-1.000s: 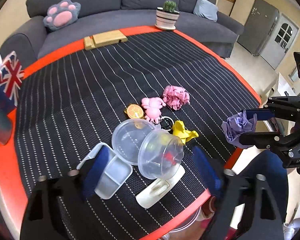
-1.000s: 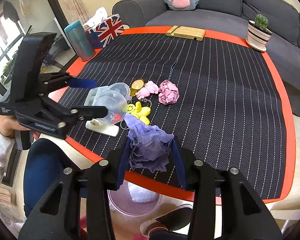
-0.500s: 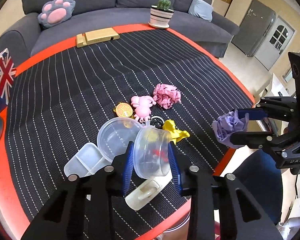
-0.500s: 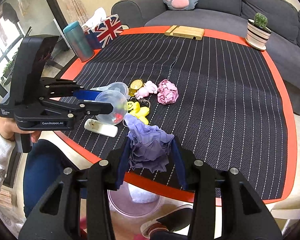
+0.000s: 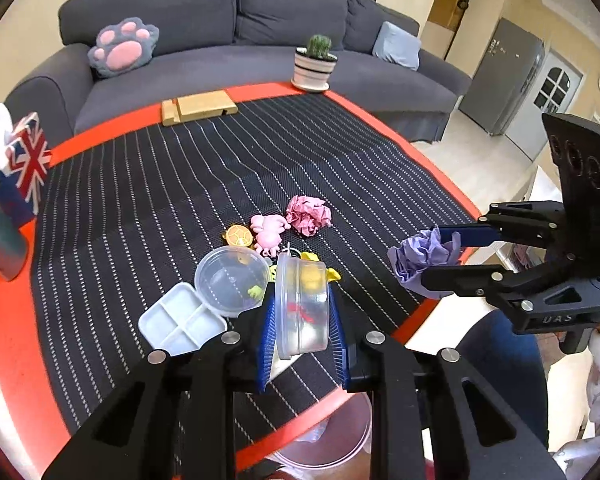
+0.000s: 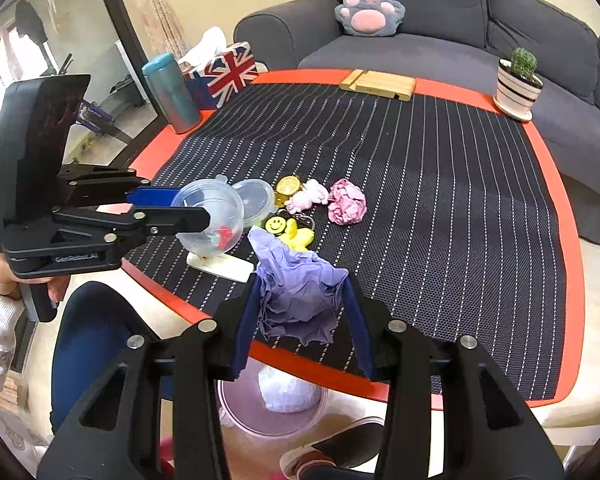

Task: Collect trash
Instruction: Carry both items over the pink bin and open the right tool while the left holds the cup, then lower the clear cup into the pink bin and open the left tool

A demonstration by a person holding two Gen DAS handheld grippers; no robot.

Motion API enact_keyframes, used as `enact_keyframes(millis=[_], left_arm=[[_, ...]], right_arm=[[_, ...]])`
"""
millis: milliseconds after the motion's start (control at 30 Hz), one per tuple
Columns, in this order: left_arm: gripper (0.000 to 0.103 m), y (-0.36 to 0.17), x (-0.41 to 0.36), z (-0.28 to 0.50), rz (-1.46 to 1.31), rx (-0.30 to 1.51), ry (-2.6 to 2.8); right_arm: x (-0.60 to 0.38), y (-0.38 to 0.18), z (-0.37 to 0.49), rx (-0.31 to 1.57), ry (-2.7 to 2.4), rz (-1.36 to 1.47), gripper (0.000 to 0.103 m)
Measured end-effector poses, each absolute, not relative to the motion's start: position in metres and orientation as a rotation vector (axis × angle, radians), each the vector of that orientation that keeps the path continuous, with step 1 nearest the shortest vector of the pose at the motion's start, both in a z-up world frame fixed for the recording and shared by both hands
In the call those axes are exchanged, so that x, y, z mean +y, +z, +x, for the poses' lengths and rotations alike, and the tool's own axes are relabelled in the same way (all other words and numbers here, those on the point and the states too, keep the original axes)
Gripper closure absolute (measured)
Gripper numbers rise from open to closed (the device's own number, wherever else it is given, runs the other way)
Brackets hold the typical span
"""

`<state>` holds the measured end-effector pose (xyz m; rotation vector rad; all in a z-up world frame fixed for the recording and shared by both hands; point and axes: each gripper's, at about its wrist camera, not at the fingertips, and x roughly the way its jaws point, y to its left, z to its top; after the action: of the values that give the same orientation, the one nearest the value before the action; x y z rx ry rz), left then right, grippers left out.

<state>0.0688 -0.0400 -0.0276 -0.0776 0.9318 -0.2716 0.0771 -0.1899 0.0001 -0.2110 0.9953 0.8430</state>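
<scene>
My left gripper [image 5: 302, 320] is shut on a clear plastic cup [image 5: 302, 308] with red bits inside, lifted off the near table edge; it also shows in the right wrist view [image 6: 212, 220]. My right gripper [image 6: 302, 308] is shut on a crumpled purple paper [image 6: 300, 296], held over the table's front edge; the paper also shows in the left wrist view [image 5: 424, 256]. A crumpled pink paper [image 5: 309, 220] lies mid-table. A clear bin [image 6: 272, 404] with white trash stands on the floor below the edge.
On the striped mat lie a clear lid [image 5: 230, 276], a white divided tray [image 5: 182, 322], a white holder [image 6: 220, 266], and turtle, pig and yellow smiley keychains [image 6: 290, 230]. A flag tissue box [image 6: 220, 74], teal bottle [image 6: 172, 94], wooden stand [image 6: 378, 84] and cactus pot [image 6: 518, 84] stand at the far edges.
My left gripper closed on the clear cup, turned it on its side and lifted it off the table. My right gripper kept hold of the purple paper, nearly still.
</scene>
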Motion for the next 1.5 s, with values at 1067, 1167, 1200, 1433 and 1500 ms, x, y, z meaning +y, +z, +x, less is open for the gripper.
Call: enact_keyframes(millis=[1067,1167,1200,1433,1500], left_arm=[[0.079,-0.036,-0.056,-0.042,-0.096,0.928,-0.227],[0.079,-0.039,-0.054,-0.045,-0.102,0.933,-0.225],[0.079,-0.04,-0.054,-0.045,-0.103,0.934,-0.223],[0.079,-0.042,-0.054,-0.046,-0.105,0.939,-0.223],[0.079,-0.042,-0.054,-0.046,-0.107,0.941,-0.225]], right_arm=[[-0.188,-0.021,-0.03,1.048,0.993,-0.272,0.059],[-0.185,-0.024,-0.031,1.05,0.995,-0.273,0.04],[-0.185,-0.024,-0.031,1.046,0.99,-0.272,0.026],[-0.187,-0.022,-0.026,1.04,0.948,-0.254,0.007],[-0.188,-0.023,-0.024,1.044,0.936,-0.252,0.007]])
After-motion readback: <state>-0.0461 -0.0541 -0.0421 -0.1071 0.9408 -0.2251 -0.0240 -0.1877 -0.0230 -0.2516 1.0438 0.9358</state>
